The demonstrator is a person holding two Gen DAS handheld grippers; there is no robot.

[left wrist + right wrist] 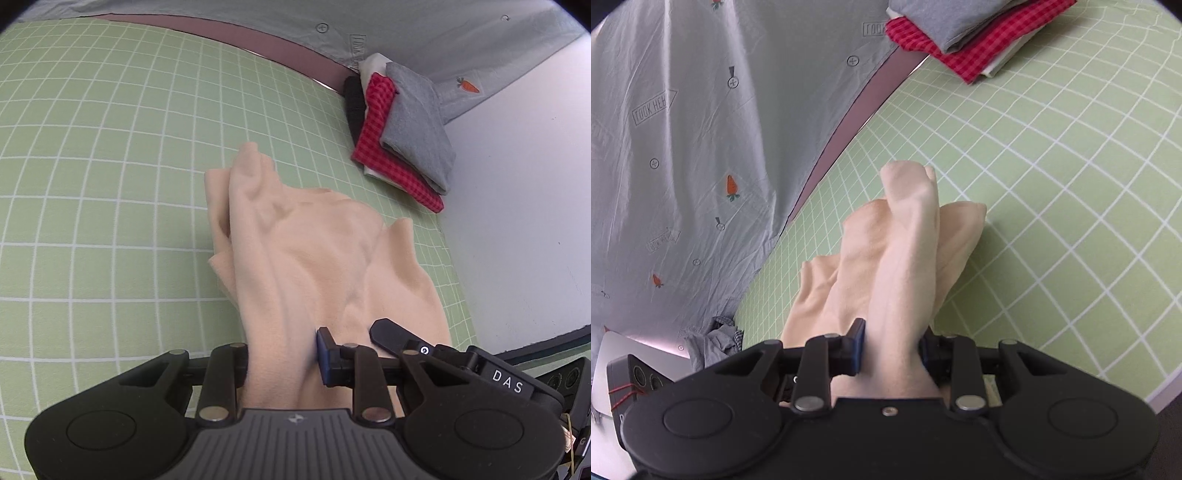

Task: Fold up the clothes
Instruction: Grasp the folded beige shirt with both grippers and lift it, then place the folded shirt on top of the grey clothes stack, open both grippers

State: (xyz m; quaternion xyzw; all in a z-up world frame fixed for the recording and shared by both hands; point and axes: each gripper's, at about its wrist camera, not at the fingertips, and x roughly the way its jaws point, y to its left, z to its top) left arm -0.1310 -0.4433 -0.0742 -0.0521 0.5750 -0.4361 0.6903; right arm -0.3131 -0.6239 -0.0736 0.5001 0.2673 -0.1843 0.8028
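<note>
A peach-coloured cloth (295, 243) hangs bunched and creased over the green gridded mat (92, 184). My left gripper (282, 358) is shut on its near edge, the fabric pinched between the blue pads. In the right wrist view the same peach cloth (901, 251) runs forward in long folds from my right gripper (892, 350), which is shut on a thick bunch of it. The far end of the cloth droops towards the mat (1052, 184). Part of the other gripper (391, 336) shows at the cloth's right edge in the left wrist view.
A stack of folded clothes, grey (417, 122) on red check (384, 140) over white and black, lies at the mat's far corner (971, 33). A pale sheet with carrot prints (683, 147) hangs behind the mat. A white wall (517, 184) borders the right.
</note>
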